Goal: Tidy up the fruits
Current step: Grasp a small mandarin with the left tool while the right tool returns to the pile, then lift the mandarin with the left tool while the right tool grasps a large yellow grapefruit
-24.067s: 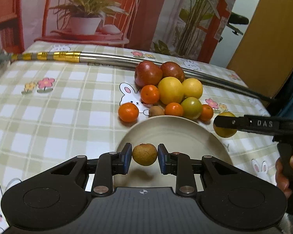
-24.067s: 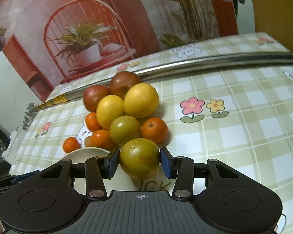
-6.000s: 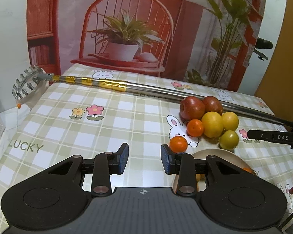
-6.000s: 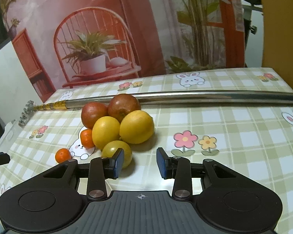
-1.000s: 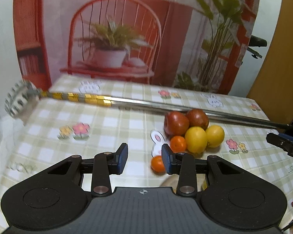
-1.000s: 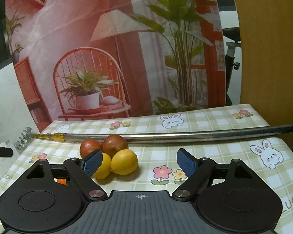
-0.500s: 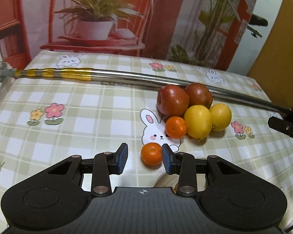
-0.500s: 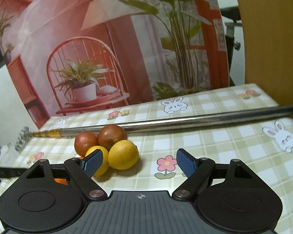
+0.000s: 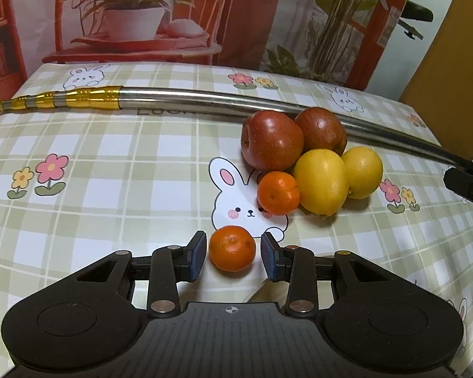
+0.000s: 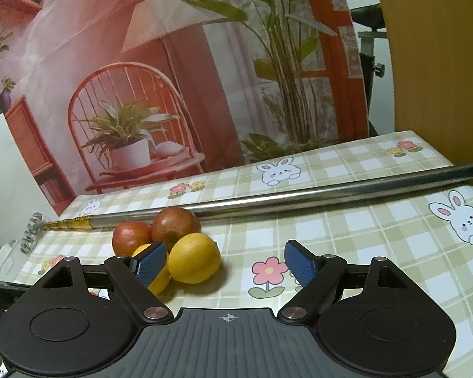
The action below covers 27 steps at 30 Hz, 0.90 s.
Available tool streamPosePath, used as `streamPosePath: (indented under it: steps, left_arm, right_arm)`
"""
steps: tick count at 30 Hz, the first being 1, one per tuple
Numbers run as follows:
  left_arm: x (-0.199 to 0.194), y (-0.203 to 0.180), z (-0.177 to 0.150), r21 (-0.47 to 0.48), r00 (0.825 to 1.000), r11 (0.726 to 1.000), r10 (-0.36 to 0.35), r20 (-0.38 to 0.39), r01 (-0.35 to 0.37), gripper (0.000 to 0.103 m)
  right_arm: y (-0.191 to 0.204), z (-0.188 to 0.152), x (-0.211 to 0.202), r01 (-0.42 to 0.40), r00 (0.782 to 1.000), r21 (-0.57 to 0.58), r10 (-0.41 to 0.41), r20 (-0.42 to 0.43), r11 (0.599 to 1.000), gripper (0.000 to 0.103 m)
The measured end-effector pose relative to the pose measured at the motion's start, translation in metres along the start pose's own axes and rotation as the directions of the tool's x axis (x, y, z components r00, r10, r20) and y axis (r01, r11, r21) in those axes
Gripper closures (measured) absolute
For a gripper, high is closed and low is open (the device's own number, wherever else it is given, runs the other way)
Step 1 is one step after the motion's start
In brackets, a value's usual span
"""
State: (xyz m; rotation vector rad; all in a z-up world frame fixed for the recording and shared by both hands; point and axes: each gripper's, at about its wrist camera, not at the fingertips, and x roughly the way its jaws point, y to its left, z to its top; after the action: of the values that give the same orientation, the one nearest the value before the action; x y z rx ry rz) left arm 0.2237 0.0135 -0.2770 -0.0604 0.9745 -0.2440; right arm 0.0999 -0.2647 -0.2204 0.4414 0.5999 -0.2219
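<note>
On a checked tablecloth (image 9: pixel 110 189) printed with rabbits and flowers, the left gripper (image 9: pixel 232 256) sits low with a small orange (image 9: pixel 232 248) between its blue pads, which stand apart with a thin gap on each side, not pressing it. Just beyond lie a second orange (image 9: pixel 278 192), two yellow fruits (image 9: pixel 321 181) and two red apples (image 9: pixel 271 140), touching in a cluster against a long metal pole (image 9: pixel 205 102). The right gripper (image 10: pixel 225 263) hovers wide open and empty, near the yellow fruits.
</note>
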Motion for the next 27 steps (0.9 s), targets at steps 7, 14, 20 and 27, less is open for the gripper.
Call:
streamPosePath:
  steps: [7,14,20,27]
  left_arm:
    - [0.011,0.002,0.0,-0.009,1.0,1.0,0.008,-0.021,-0.008,0.063]
    - [0.01,0.005,-0.001,-0.019,1.0,1.0,-0.003,-0.012,0.002,0.067]
    - [-0.005,0.003,-0.003,-0.003,0.999,1.0,0.001,0.035,-0.001,0.067]
    - [-0.035,0.0,-0.008,0.011,0.994,1.0,0.012,0.108,-0.014,0.067]
  right_arm:
    - [-0.003,-0.003,0.004,0.0,1.0,0.008,0.0,-0.019,1.0,0.024]
    - [-0.002,-0.006,0.006,-0.007,0.999,0.01,0.008,-0.035,1.0,0.024]
    - [0.0,-0.007,0.008,-0.012,0.999,-0.002,0.012,-0.049,1.0,0.024]
    - [0.002,-0.008,0.012,-0.013,0.999,-0.022,0.012,-0.053,1.0,0.024]
